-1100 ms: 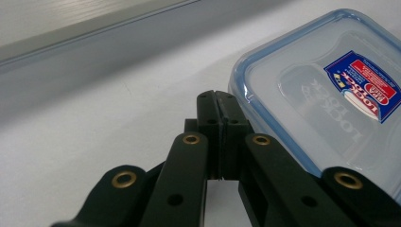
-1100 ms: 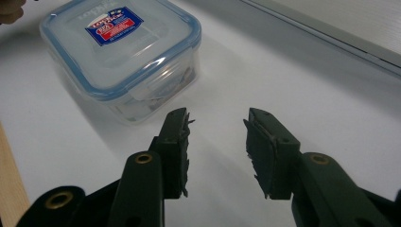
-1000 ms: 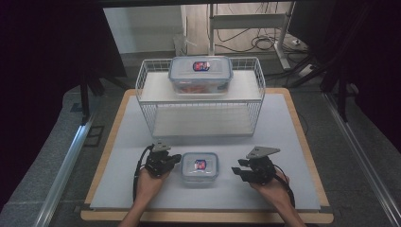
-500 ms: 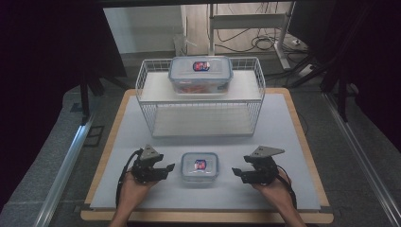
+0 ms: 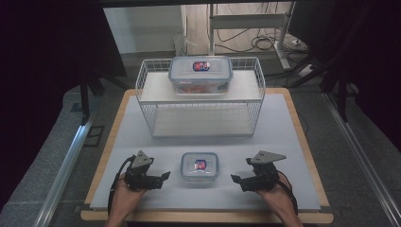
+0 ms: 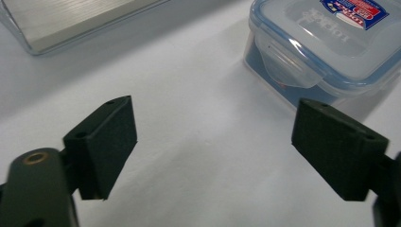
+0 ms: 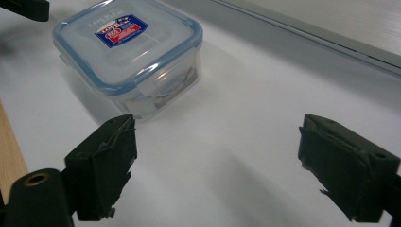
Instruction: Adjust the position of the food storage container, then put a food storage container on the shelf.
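Dark curtains (image 5: 52, 56), grey floor (image 5: 42, 156), trailing cables (image 5: 265, 42).

Small container (image 5: 200, 165) between both claws, bare mat (image 5: 283, 127) around, wire rack (image 5: 201, 97) blocking behind

From my remote station I see a table (image 5: 302, 142) with a pale grey-white top and a light wooden border. A small square clear container with a blue-rimmed lid (image 5: 199, 165) sits flat near the front edge, about midway across. Toward the back stands a white wire shelf rack (image 5: 201, 111), its feet on the tabletop. A larger clear lidded container (image 5: 201, 75) rests on the rack's upper tier. The lower tier holds a white panel; its material is hard to tell from above.
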`<action>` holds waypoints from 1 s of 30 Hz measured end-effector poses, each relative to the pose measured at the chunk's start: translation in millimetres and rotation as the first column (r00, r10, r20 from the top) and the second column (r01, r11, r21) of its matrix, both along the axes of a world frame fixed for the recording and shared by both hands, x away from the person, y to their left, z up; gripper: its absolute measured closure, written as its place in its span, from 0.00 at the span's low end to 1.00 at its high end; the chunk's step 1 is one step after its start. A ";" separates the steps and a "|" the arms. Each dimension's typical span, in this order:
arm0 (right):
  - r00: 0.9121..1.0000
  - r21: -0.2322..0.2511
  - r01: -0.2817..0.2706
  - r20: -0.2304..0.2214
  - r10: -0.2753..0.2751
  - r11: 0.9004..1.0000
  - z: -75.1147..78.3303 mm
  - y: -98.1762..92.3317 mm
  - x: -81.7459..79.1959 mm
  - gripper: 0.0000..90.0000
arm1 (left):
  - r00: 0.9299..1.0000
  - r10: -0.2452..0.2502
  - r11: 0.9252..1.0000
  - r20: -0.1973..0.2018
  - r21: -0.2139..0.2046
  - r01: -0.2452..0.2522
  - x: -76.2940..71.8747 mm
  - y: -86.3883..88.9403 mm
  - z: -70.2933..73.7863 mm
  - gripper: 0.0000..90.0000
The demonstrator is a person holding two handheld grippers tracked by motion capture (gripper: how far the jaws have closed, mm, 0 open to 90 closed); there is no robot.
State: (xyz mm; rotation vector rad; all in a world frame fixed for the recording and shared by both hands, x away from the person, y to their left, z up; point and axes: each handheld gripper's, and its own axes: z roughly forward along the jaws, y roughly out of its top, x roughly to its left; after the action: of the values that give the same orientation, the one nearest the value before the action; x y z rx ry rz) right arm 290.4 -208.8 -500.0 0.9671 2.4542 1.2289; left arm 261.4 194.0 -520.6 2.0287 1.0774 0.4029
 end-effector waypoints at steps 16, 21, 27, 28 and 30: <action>1.000 0.018 0.025 0.015 -0.025 1.000 -1.0 -3.3 5.6 0.10 | 0.999 -0.011 0.999 0.031 -0.041 0.012 0.1 -0.2 3.4 0.11; 1.000 0.004 0.027 -0.011 -0.027 1.000 -2.3 1.4 6.5 0.10 | 0.999 -0.034 0.999 0.007 -0.018 0.034 1.0 -8.0 6.2 0.10; 0.999 -0.015 0.022 -0.043 -0.023 1.000 -1.2 9.4 8.5 0.05 | 0.995 -0.080 0.994 -0.055 -0.081 0.075 5.1 -17.3 8.8 0.09; 0.998 -0.013 0.020 -0.052 -0.021 1.000 -0.7 10.7 9.0 0.05 | 0.994 -0.086 0.992 -0.067 -0.099 0.079 6.2 -18.7 9.4 0.09; 0.997 -0.006 0.017 -0.070 -0.018 1.000 -0.1 12.5 10.5 0.03 | 0.992 -0.100 0.989 -0.080 -0.115 0.090 8.5 -21.0 10.2 0.08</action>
State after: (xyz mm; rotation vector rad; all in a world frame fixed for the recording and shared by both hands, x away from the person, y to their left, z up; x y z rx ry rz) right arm 300.9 -196.3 -500.0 1.0451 2.4951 1.2018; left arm 269.9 172.9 -510.4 2.0037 1.0264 0.2039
